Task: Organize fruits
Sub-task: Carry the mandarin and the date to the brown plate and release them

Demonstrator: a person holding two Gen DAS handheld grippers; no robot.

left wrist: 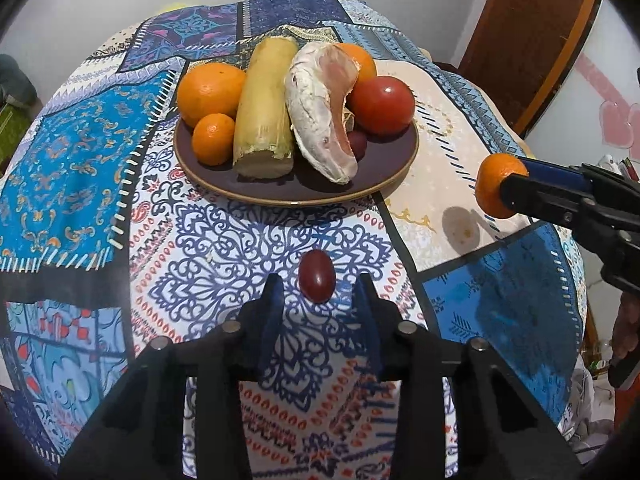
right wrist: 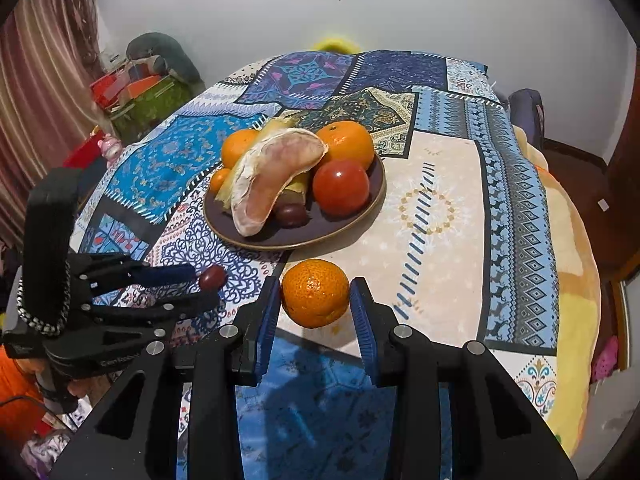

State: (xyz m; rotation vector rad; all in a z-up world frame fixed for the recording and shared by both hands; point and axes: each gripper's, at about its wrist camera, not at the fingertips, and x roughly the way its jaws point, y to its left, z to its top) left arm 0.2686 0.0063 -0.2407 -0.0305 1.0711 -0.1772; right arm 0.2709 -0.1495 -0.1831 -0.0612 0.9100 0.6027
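A dark brown plate [left wrist: 384, 178] [right wrist: 352, 226] holds oranges, a tomato [left wrist: 383, 105], a pale sugarcane piece [left wrist: 266, 108], a pomelo segment [left wrist: 320, 112] and a dark grape. My right gripper [right wrist: 316, 294] is shut on a small mandarin [right wrist: 315, 293] and holds it above the cloth, right of the plate; it also shows in the left wrist view [left wrist: 498, 190]. My left gripper [left wrist: 318, 286] is open around a dark red grape [left wrist: 317, 276] that lies on the cloth in front of the plate; the grape also shows in the right wrist view [right wrist: 213, 278].
A patterned blue and white patchwork cloth [left wrist: 256, 240] covers the round table. A wooden door [left wrist: 532, 40] stands at the right. Boxes and clutter [right wrist: 136, 92] sit beyond the table's left edge, with a curtain [right wrist: 36, 80] beside them.
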